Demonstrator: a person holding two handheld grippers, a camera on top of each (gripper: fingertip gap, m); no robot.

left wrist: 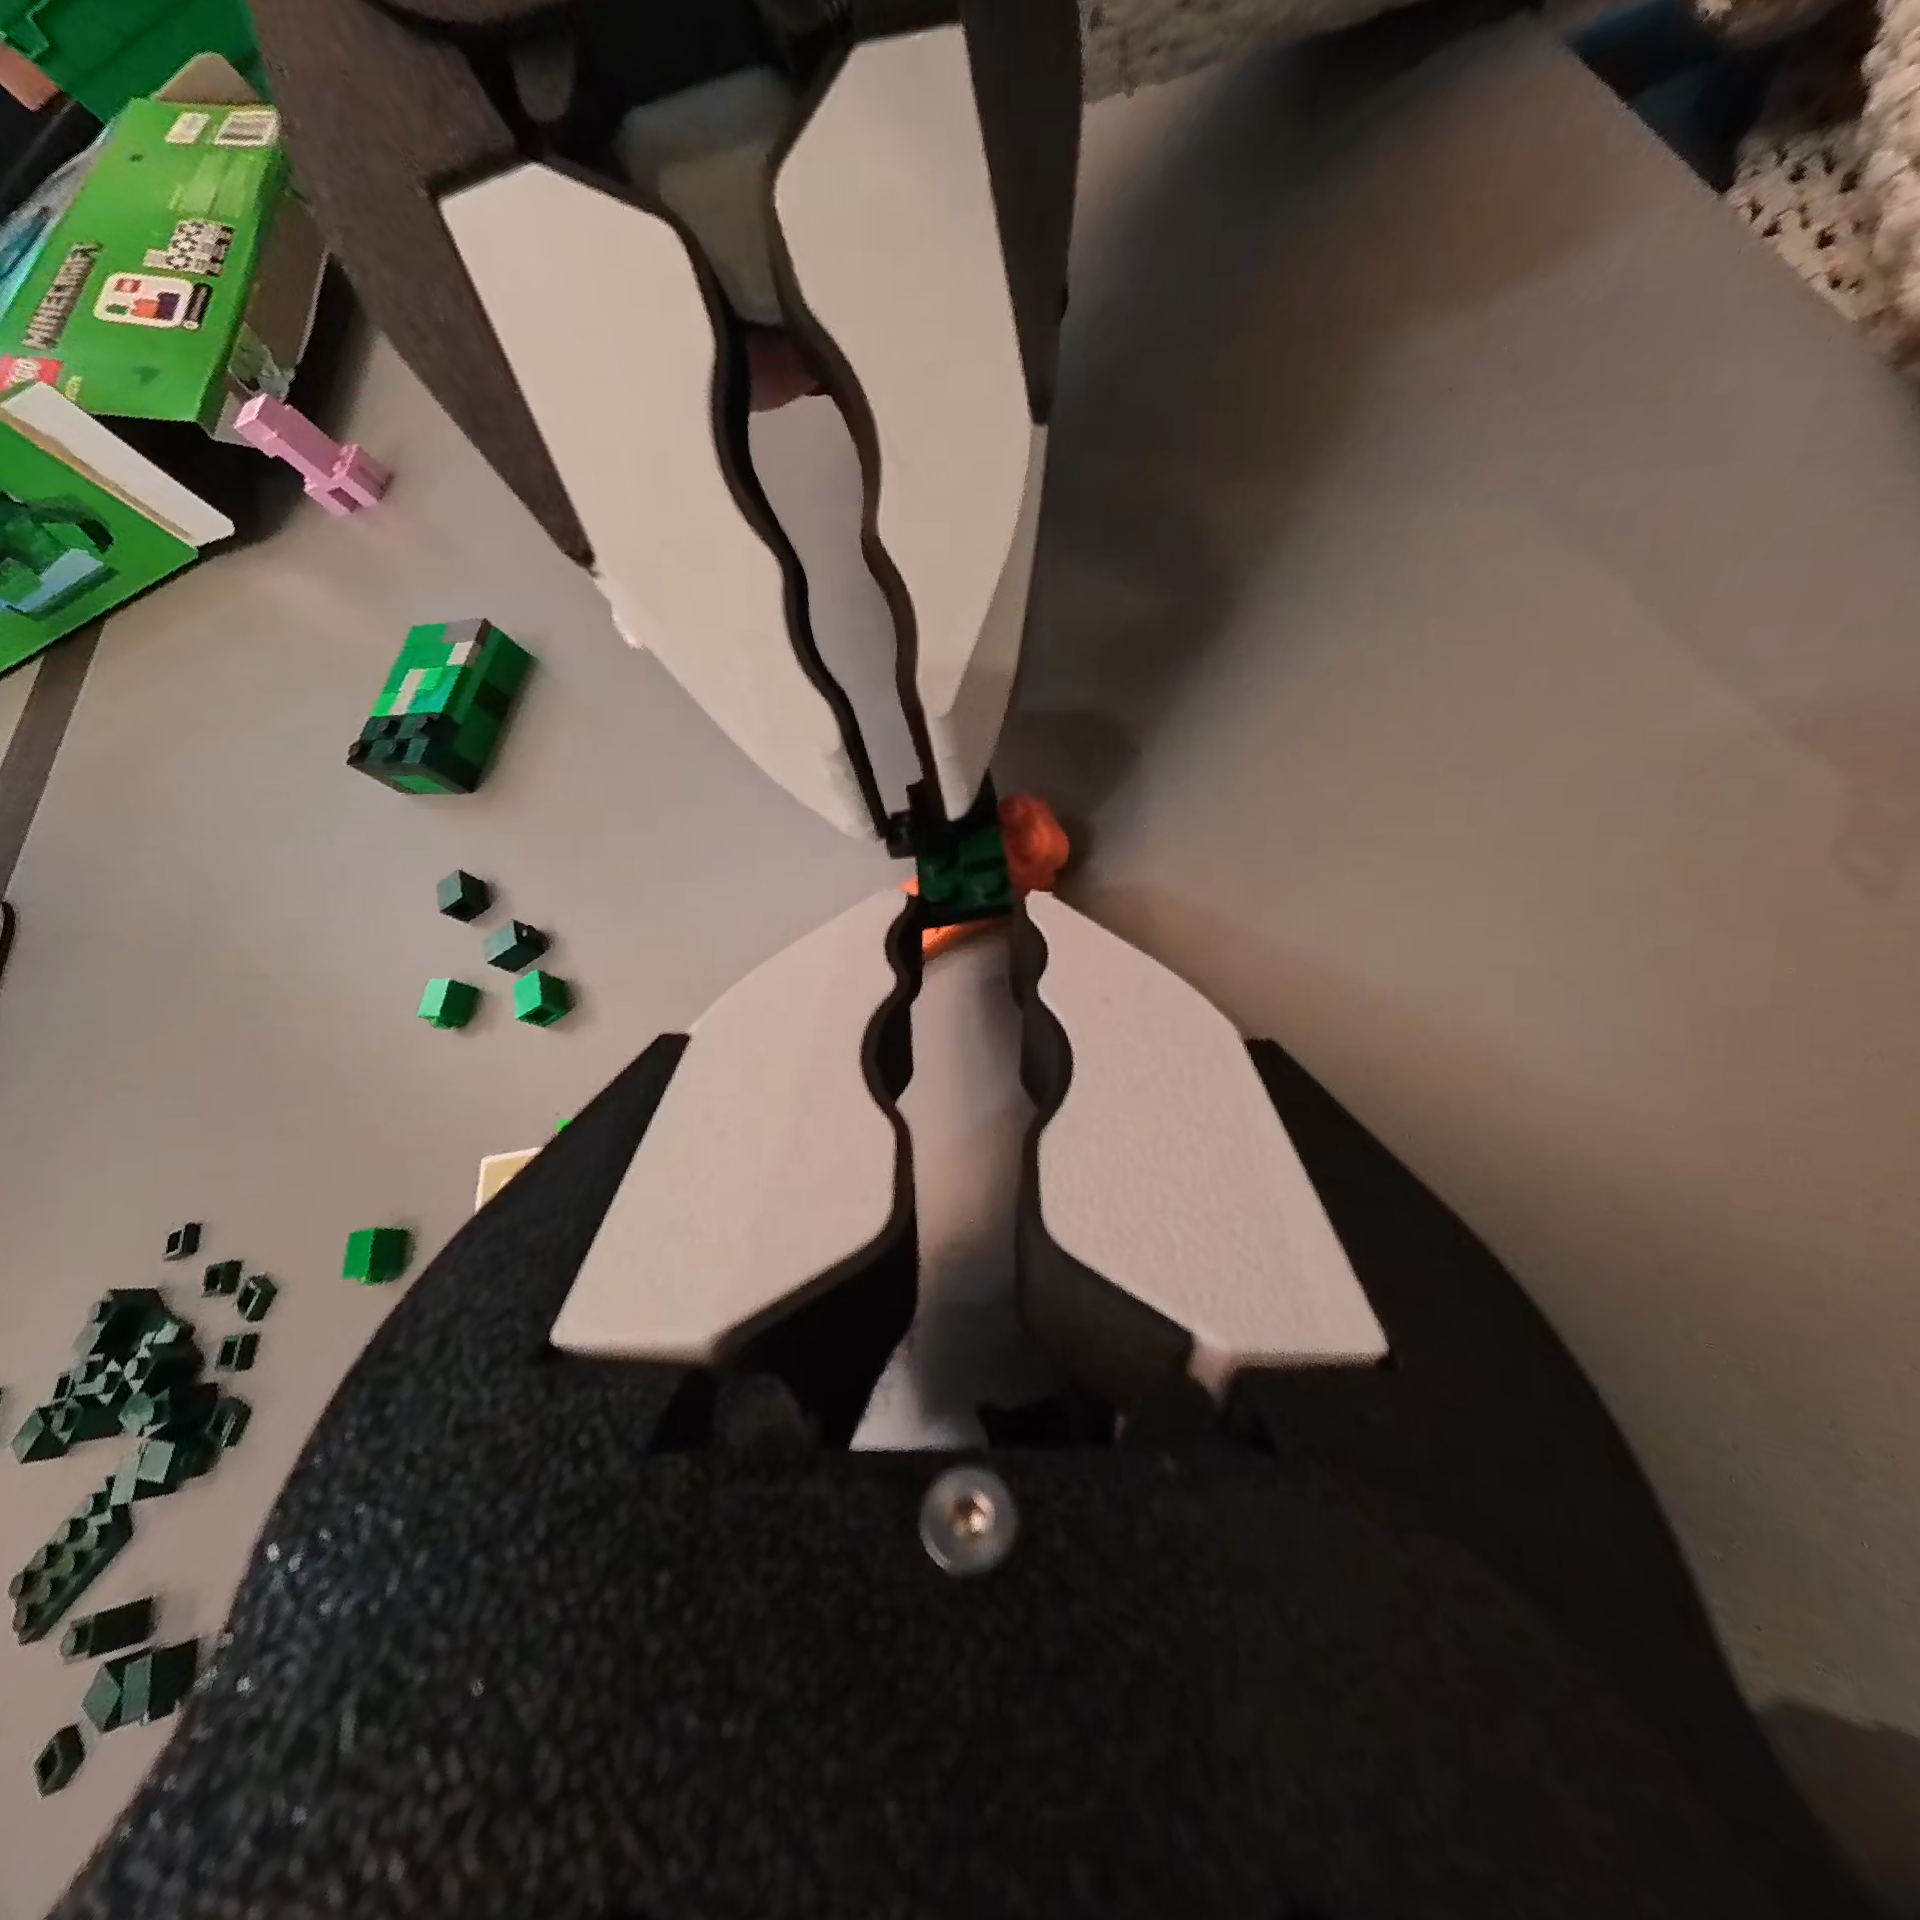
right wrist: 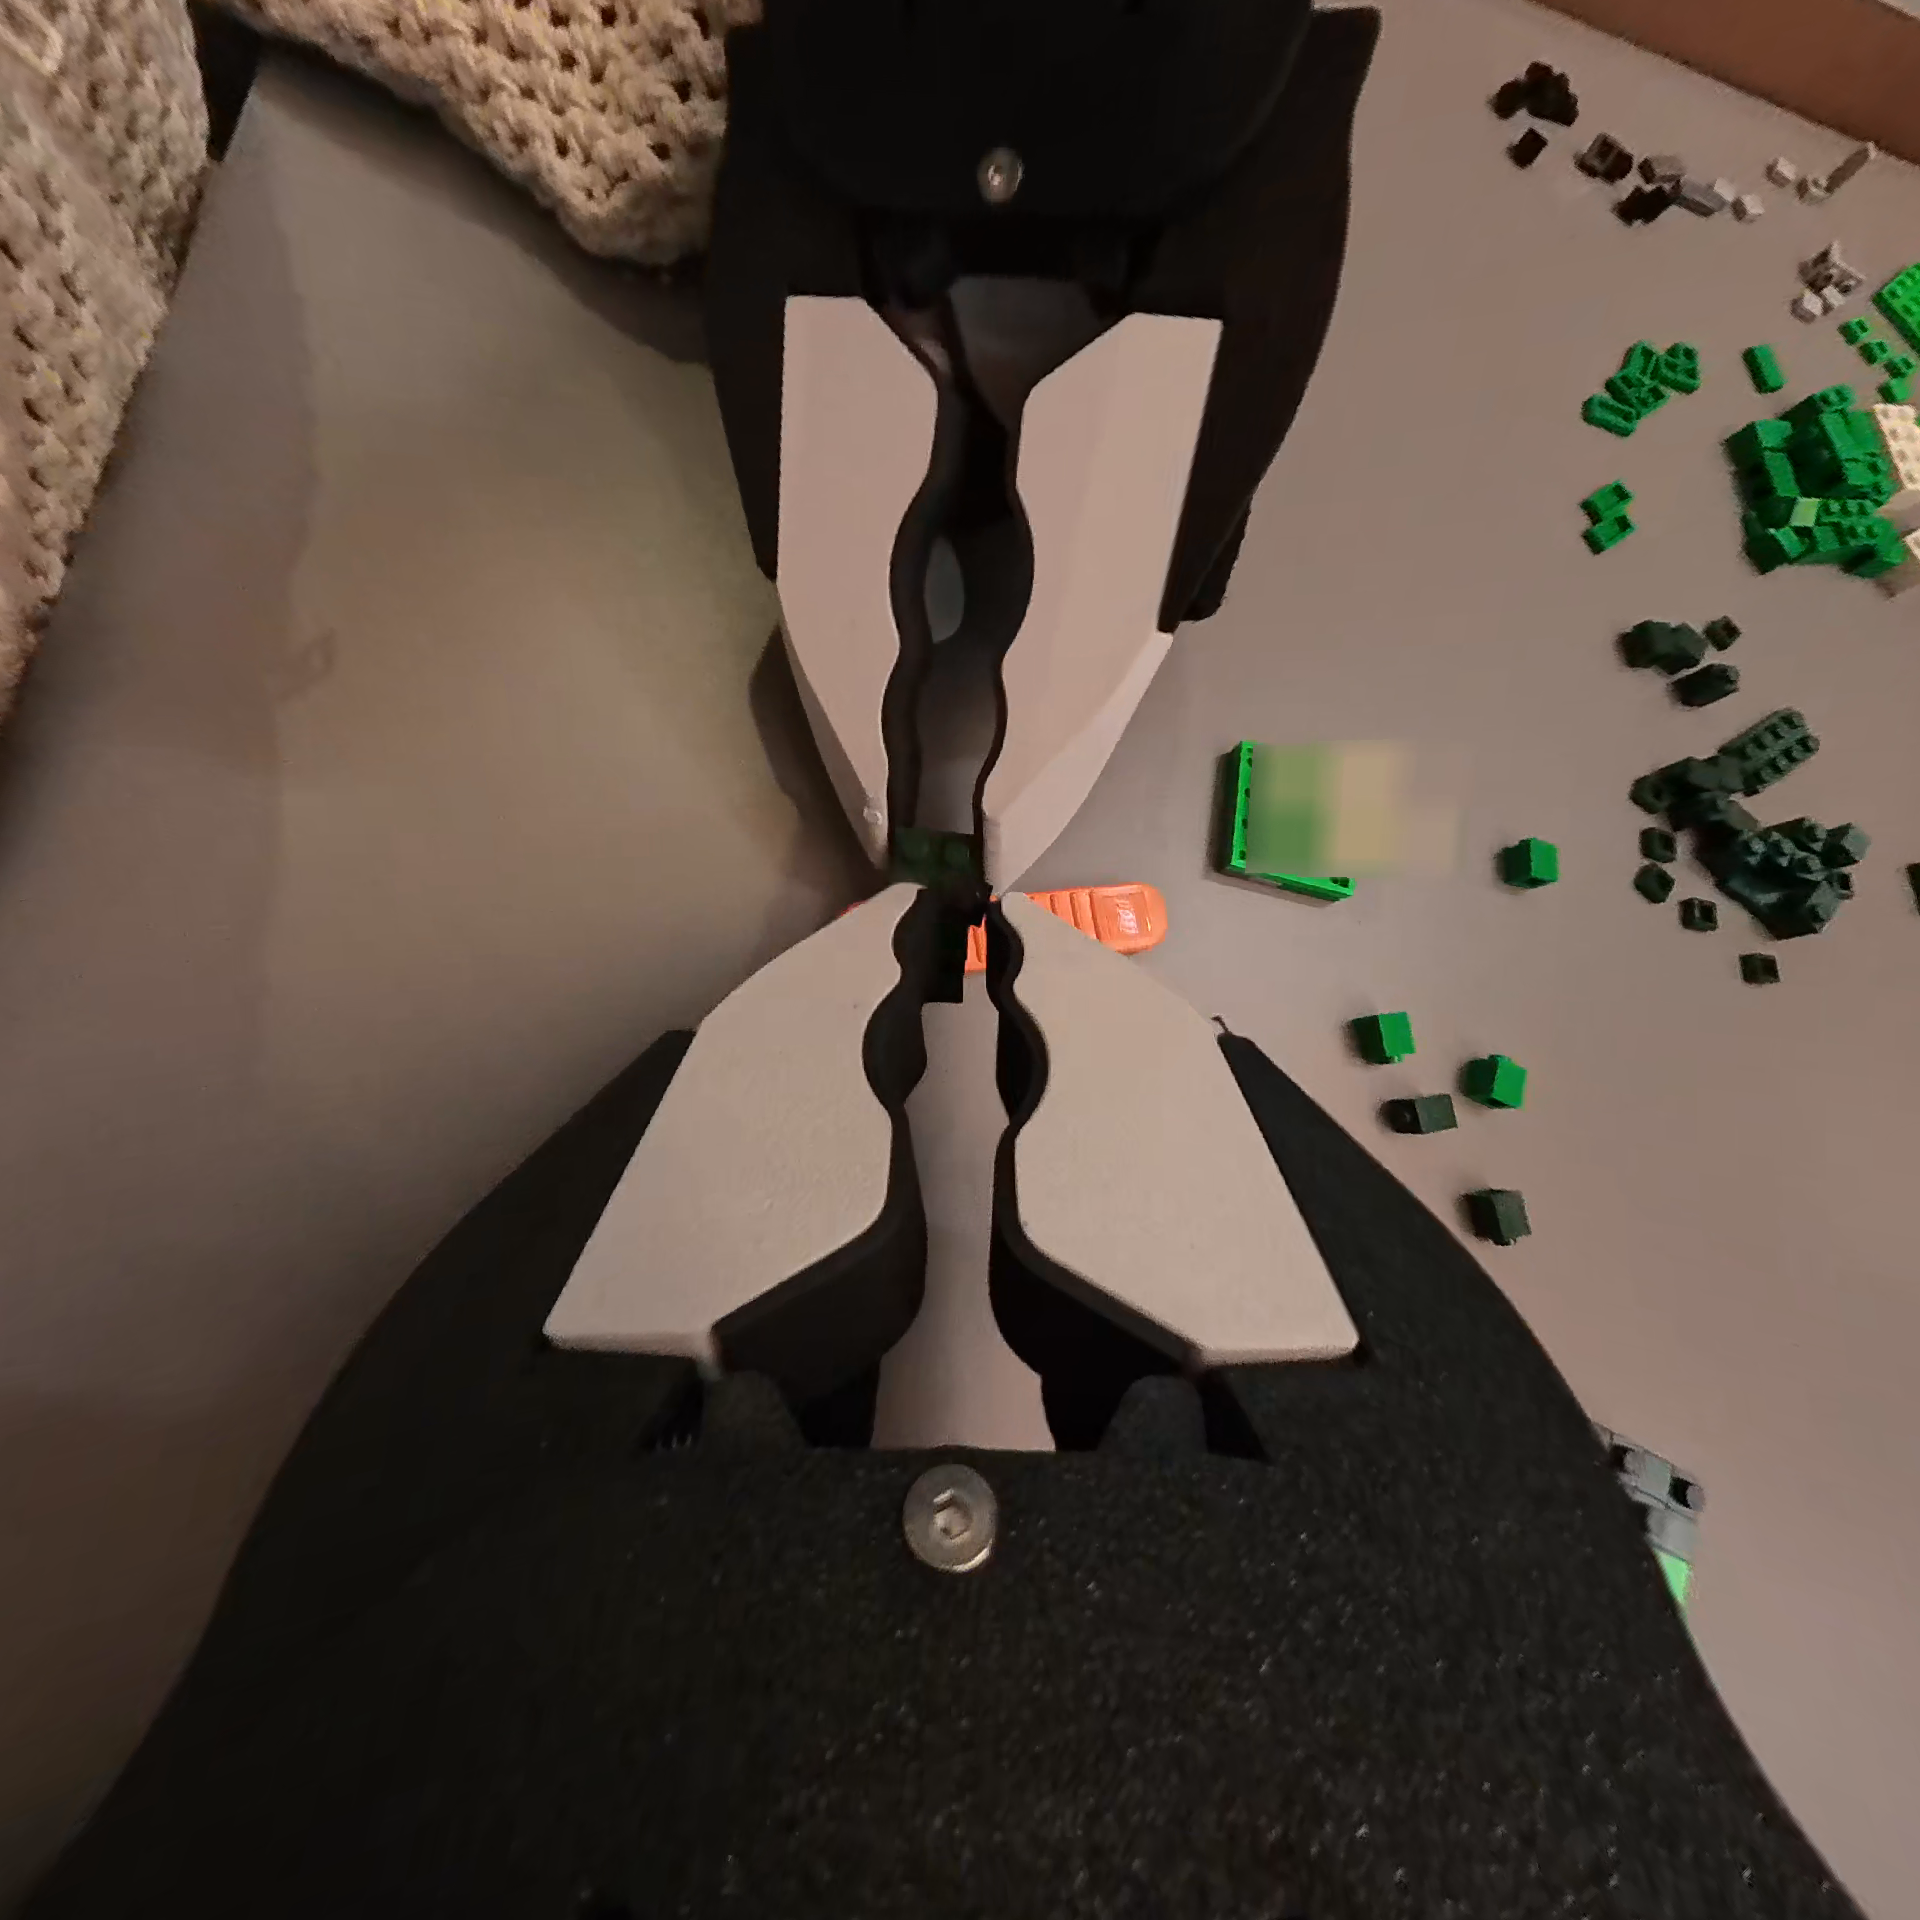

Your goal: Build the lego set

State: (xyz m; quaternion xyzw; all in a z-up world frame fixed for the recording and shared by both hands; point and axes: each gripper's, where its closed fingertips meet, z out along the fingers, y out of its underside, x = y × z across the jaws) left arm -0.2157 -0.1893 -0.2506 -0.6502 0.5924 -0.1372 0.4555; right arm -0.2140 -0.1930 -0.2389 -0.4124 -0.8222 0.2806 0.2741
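**Joining Small Green Pieces Tip to Tip**

Meeting nose to nose above a grey table (left wrist: 1455, 623), 2 hand-held grippers work on a tiny dark green brick assembly (left wrist: 964, 871) during a lego build. The left gripper (left wrist: 961, 920) is drawn narrow and pinches the studded piece at its very tips; the right gripper (right wrist: 961, 920) reaches in from the opposite side, also nearly closed, and grips a small dark piece (right wrist: 940, 951) that touches the assembly. Whether the 2 parts are already pressed together cannot be told from either view.

An orange brick separator (right wrist: 1101, 920) lies on the table just behind the meeting point. Spare parts sit well apart from the action: a finished green blocky build (left wrist: 442, 717), a pink figure (left wrist: 317, 457) and the open green set box (left wrist: 145, 270) in the left wrist view, and loose bright green bricks (right wrist: 1818, 488) and dark green bricks (right wrist: 1756, 821) scattered in the right wrist view. A flat green plate (right wrist: 1247, 821) rests near the separator. A knitted blanket (right wrist: 582, 114) borders the table's far edge.

The held pieces look very light, rigid and smooth-sided plastic, likely to twist or pop out of a pinch if squeezed off-centre. The safest hold is probably on 2 flat opposite side walls, keeping studs and undersides free so the parts can seat squarely. Pressing should run straight along the stud axis; a skewed push could flick a piece onto the table.
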